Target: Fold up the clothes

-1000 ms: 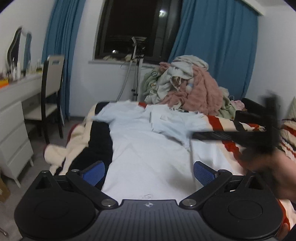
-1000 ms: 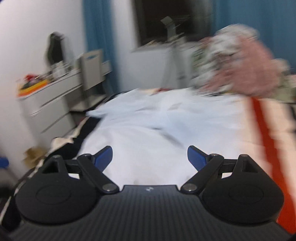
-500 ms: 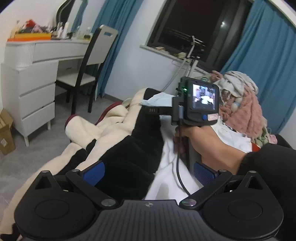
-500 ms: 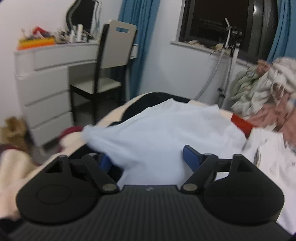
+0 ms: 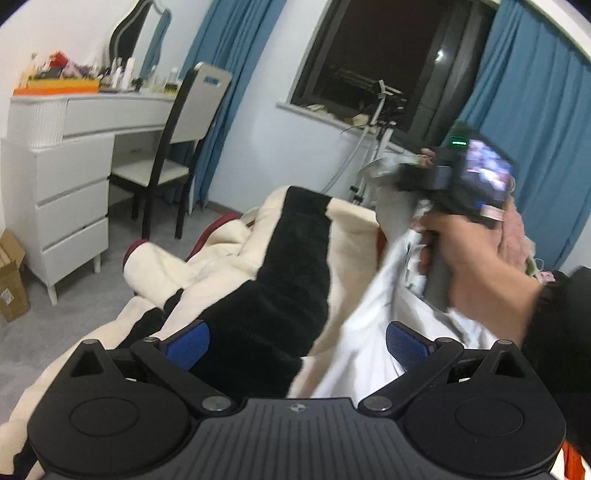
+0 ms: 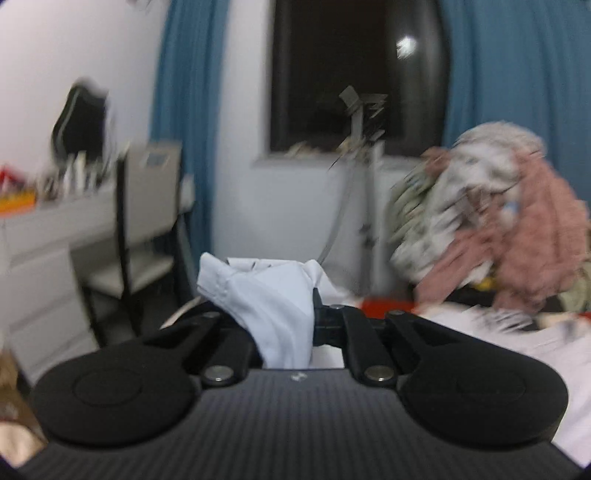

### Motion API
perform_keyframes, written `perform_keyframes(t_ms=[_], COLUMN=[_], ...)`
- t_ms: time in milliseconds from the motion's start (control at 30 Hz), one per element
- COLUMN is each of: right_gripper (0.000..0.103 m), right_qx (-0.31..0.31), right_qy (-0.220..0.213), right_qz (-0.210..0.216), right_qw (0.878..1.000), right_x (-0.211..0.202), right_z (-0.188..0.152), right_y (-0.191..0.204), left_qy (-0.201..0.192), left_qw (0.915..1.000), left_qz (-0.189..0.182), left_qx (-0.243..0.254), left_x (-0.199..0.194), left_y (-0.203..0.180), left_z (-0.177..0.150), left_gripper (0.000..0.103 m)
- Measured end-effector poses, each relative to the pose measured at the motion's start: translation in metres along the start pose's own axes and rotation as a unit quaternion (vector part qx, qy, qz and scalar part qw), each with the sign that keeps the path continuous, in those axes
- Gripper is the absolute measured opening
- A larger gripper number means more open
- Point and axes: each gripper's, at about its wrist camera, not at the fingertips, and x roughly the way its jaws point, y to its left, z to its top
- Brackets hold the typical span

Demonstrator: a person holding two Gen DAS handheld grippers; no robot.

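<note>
Shirt (image 6: 275, 306) corner is pinched in the right gripper (image 6: 284, 317); left gripper (image 5: 295, 341) gapes wide. Lift gently, keeping fabric taut.

Background is pretty cluttered. There's a white dresser (image 5: 55, 199) along the left wall with bottles and an orange tray (image 5: 55, 85) on top, plus a curvy mirror (image 5: 136, 33) behind it. A black-framed chair (image 5: 177, 147) sits tucked right against it. Blue curtains (image 5: 236, 48) hang on both sides of a dark window (image 5: 384, 59). A cardboard box (image 5: 13, 277) sits on the grey floor, and a cream-and-black fleece blanket (image 5: 280, 266) is spread over the bed.
</note>
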Motion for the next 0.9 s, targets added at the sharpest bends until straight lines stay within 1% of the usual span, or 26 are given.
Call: perform_keyframes(t_ms=[33, 100, 167, 267, 333, 400, 467, 500, 533, 567, 667, 700, 800, 900], right_gripper=[0.007, 0.007, 0.007, 0.007, 0.009, 0.011, 0.022, 0.046, 0.075, 0.084, 0.084, 0.084, 0.084, 0.084], right_qx=[0.009, 0.044, 0.092, 0.165, 0.207, 0.234, 0.243, 0.238, 0.232, 0.225, 0.193, 0.185, 0.170, 0.158], right_qy=[-0.018, -0.040, -0.044, -0.010, 0.029, 0.063, 0.089, 0.094, 0.096, 0.094, 0.089, 0.088, 0.081, 0.073], right_qz=[-0.012, -0.054, -0.098, -0.154, -0.169, -0.168, -0.157, -0.151, -0.145, -0.136, -0.116, -0.116, -0.128, -0.133], right_qw=[1.000, 0.997, 0.990, 0.974, 0.963, 0.955, 0.953, 0.955, 0.957, 0.960, 0.970, 0.972, 0.974, 0.976], right_x=[-0.012, -0.031, -0.043, -0.045, -0.039, -0.035, -0.030, -0.029, -0.028, -0.028, -0.033, -0.037, -0.059, -0.093], right_z=[0.007, 0.012, 0.006, -0.023, -0.049, -0.071, -0.086, -0.088, -0.089, -0.089, -0.077, -0.073, -0.060, -0.045], right_y=[-0.018, -0.064, -0.113, -0.187, -0.227, -0.250, -0.262, -0.263, -0.262, -0.260, -0.252, -0.249, -0.242, -0.236], left_qy=[-0.001, 0.000, -0.003, 0.000, 0.006, 0.014, 0.024, 0.026, 0.028, 0.028, 0.027, 0.029, 0.032, 0.026], left_qw=[1.0000, 0.9998, 0.9994, 0.9978, 0.9963, 0.9947, 0.9937, 0.9933, 0.9929, 0.9925, 0.9913, 0.9910, 0.9903, 0.9894], left_qz=[-0.005, -0.016, -0.027, -0.046, -0.053, -0.060, -0.067, -0.070, -0.073, -0.074, -0.075, -0.075, -0.084, -0.093], left_qx=[0.003, 0.010, 0.023, 0.046, 0.067, 0.083, 0.087, 0.088, 0.090, 0.093, 0.105, 0.107, 0.106, 0.108], left_x=[-0.004, -0.012, -0.019, -0.022, -0.019, -0.011, -0.001, 0.002, 0.005, 0.008, 0.013, 0.014, 0.014, 0.006], left_y=[-0.003, -0.011, -0.020, -0.035, -0.045, -0.053, -0.059, -0.061, -0.063, -0.066, -0.070, -0.070, -0.070, -0.068], left_z=[-0.001, -0.004, -0.008, -0.015, -0.020, -0.025, -0.028, -0.029, -0.029, -0.030, -0.032, -0.032, -0.031, -0.029], left_gripper=[0.103, 0.103, 0.103, 0.103, 0.103, 0.103, 0.103, 0.103, 0.103, 0.103, 0.103, 0.103, 0.103, 0.103])
